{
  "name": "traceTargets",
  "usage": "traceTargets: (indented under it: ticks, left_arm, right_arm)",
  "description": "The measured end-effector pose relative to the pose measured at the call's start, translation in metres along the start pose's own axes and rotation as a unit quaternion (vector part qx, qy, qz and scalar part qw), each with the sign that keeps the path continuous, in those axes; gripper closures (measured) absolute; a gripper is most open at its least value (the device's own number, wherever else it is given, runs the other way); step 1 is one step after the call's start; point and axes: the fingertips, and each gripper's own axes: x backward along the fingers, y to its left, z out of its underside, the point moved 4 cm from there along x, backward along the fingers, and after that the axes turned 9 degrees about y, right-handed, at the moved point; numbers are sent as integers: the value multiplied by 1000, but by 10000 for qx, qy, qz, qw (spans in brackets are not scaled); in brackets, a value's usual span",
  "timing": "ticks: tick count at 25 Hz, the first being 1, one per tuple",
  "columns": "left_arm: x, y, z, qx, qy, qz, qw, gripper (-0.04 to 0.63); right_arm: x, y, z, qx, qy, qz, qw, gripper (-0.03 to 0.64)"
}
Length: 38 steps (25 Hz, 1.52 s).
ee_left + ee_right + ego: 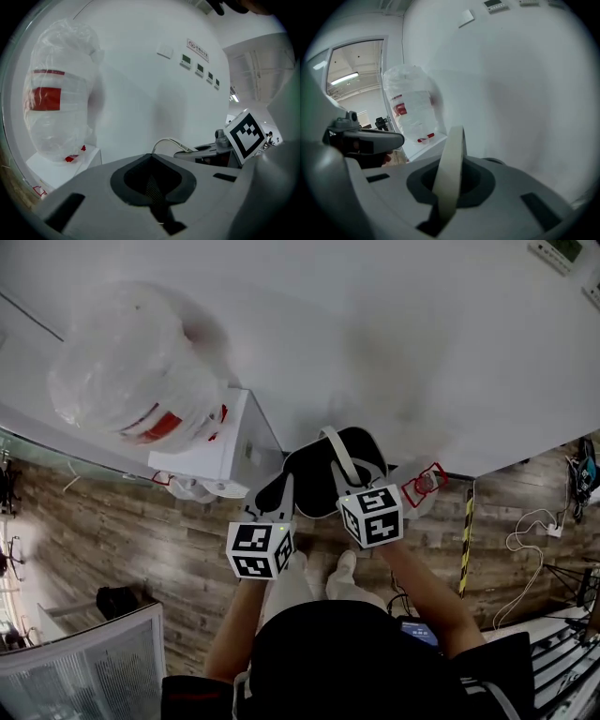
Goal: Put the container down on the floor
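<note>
My right gripper [345, 463] [447, 187] is shut on a cream-white strap handle [336, 454] [451, 159], which rises upright from between its jaws. A dark rounded body [314, 486] shows under the handle in the head view; I cannot tell how much of it is the container and how much is the jaws. Close beside it on the left, my left gripper [277, 491] [152, 180] has its jaws shut and nothing shows between them. From the left gripper view the handle [169, 142] arcs just ahead. Both grippers are held at about waist height above the wooden floor [141, 549].
A large plastic-wrapped jug with a red label [131, 371] [54, 103] [412, 110] stands on a white cabinet [225, 442] at the left. A white wall [394, 334] is right ahead. A red-edged clear item [424, 482], yellow-black tape [466, 540] and cables [530, 531] are on the floor at right.
</note>
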Motion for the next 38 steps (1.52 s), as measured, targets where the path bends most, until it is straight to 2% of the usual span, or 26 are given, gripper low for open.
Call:
traceTargets:
  ticks: [13, 18, 31, 38]
  left_arm:
    - [-50, 46, 33, 448, 332, 294, 9980, 578]
    - [-69, 60, 59, 634, 489, 247, 9965, 578]
    - [-104, 71, 152, 737, 1262, 223, 9890, 578]
    - [-124, 63, 192, 855, 1517, 403, 9839, 578]
  right_arm:
    - [-50, 1, 23, -217, 440, 225, 9985, 586]
    - [-74, -6, 45, -257, 594, 267, 9975, 586]
    - [-124, -19, 122, -733, 1217, 472, 9887, 586]
    - [-144, -18, 160, -760, 1505, 518, 9843, 586]
